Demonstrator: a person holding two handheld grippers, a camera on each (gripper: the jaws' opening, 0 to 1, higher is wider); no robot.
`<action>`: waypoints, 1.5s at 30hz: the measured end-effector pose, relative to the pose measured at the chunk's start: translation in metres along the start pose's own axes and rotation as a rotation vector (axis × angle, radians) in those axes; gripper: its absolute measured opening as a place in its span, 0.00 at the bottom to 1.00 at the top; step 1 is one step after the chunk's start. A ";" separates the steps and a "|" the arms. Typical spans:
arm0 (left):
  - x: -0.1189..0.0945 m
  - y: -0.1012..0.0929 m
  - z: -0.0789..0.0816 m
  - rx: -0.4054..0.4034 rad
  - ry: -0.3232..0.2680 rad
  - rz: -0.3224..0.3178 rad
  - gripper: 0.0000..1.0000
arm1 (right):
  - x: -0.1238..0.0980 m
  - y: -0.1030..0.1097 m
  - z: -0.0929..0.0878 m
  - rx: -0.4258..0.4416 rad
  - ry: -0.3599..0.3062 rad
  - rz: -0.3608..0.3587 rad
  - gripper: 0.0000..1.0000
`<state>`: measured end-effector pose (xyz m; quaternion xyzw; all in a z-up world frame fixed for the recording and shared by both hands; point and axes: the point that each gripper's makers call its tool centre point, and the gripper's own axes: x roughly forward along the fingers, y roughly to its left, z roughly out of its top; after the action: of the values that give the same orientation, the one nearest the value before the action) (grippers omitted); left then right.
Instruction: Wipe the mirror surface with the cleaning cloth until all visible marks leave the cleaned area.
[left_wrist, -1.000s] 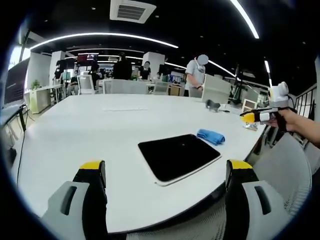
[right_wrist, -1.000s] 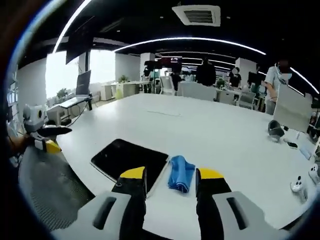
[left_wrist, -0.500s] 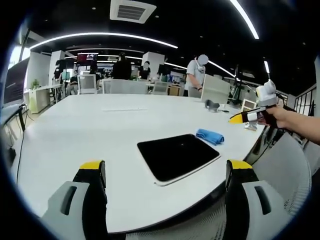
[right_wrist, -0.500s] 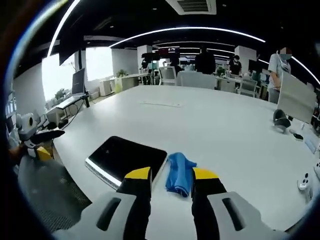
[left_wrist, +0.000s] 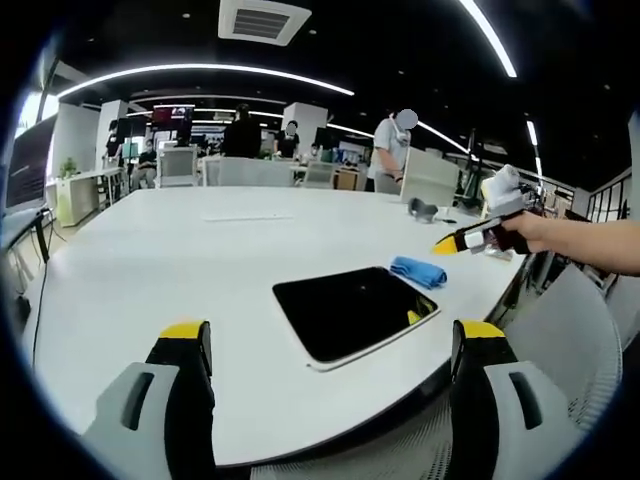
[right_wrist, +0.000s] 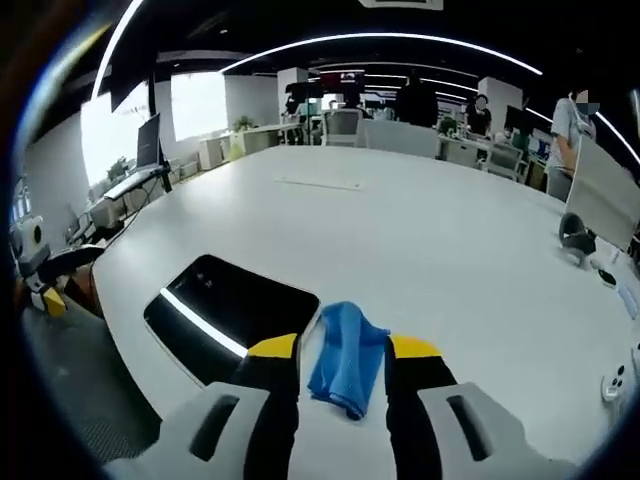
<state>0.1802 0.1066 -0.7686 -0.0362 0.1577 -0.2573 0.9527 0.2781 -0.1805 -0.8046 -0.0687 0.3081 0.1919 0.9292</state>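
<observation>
Mirror: the mirror (left_wrist: 355, 311) is a dark rectangular panel with a pale rim, lying flat on the white worktop (left_wrist: 180, 260) near its front edge; in the right gripper view the mirror (right_wrist: 225, 315) reflects a ceiling light strip.
Cleaning cloth: the blue cloth (right_wrist: 347, 358) lies crumpled on the worktop (right_wrist: 420, 230) just beside the mirror's short edge; in the left gripper view the cloth (left_wrist: 418, 271) sits beyond the mirror's far right corner.
Right tool: the right tool (right_wrist: 342, 348) has its jaws parted, one on each side of the cloth, gripping nothing; in the left gripper view, a hand carries it above the cloth.
Left tool: the left tool (left_wrist: 335, 332) has jaws wide apart, empty, at the worktop's near edge.
Background: people stand at distant desks.
</observation>
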 end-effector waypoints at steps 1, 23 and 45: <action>0.000 0.000 0.000 0.000 0.000 0.001 0.99 | 0.003 -0.001 -0.002 0.003 0.006 0.004 0.29; 0.001 0.000 -0.001 0.001 0.008 -0.004 0.93 | 0.053 -0.007 -0.030 -0.001 0.131 0.011 0.17; 0.003 -0.004 -0.002 -0.010 0.009 -0.021 0.95 | 0.056 -0.011 -0.033 0.070 0.142 -0.020 0.03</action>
<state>0.1799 0.1016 -0.7706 -0.0414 0.1627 -0.2668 0.9490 0.3054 -0.1813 -0.8643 -0.0525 0.3793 0.1664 0.9087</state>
